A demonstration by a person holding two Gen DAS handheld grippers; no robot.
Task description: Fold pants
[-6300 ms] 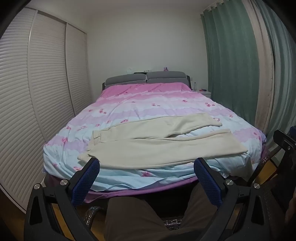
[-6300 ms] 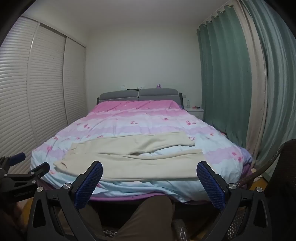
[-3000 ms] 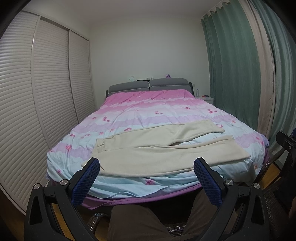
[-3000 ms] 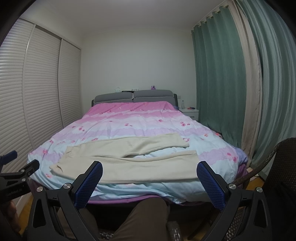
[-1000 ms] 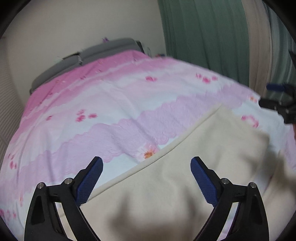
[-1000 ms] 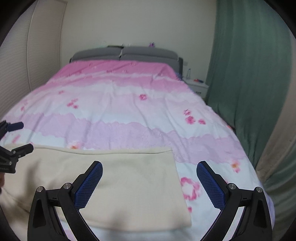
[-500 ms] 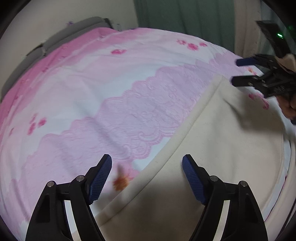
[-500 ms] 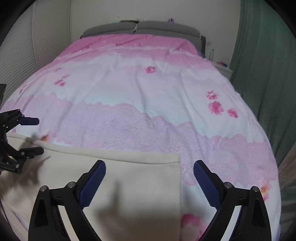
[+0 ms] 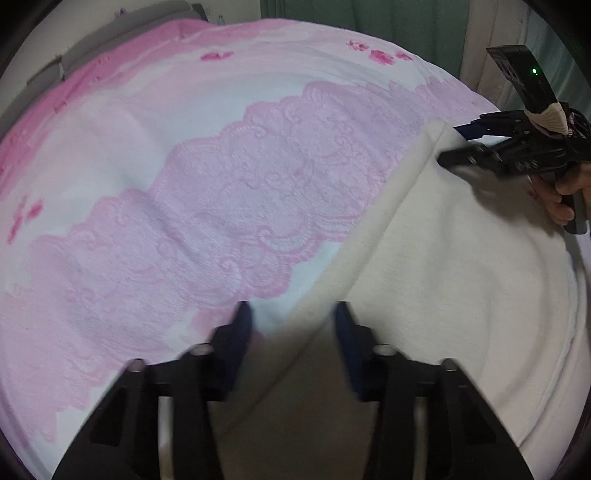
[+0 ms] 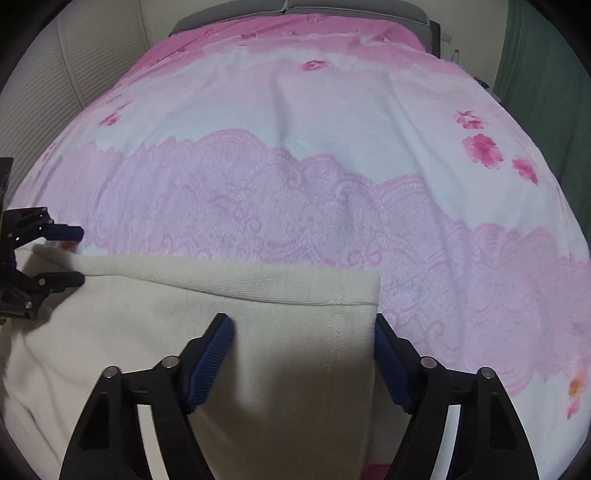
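Note:
Cream pants (image 9: 454, 258) lie flat on a pink and white floral bed cover (image 9: 221, 166). My left gripper (image 9: 293, 325) is open and low over the far edge of one leg, its jaws either side of that edge. It shows at the left of the right wrist view (image 10: 70, 254). My right gripper (image 10: 301, 354) is open with its jaws around the hem end of the leg (image 10: 314, 321), near the far corner. It shows in the left wrist view (image 9: 458, 144) at that corner.
The bed cover (image 10: 332, 147) stretches away to a grey headboard (image 10: 354, 7). Green curtains (image 10: 546, 55) hang on the right and white slatted wardrobe doors (image 10: 85, 55) stand on the left.
Both grippers have dropped closer to the pants. The left jaws have narrowed around the leg's far edge. The right jaws have narrowed around the hem end.

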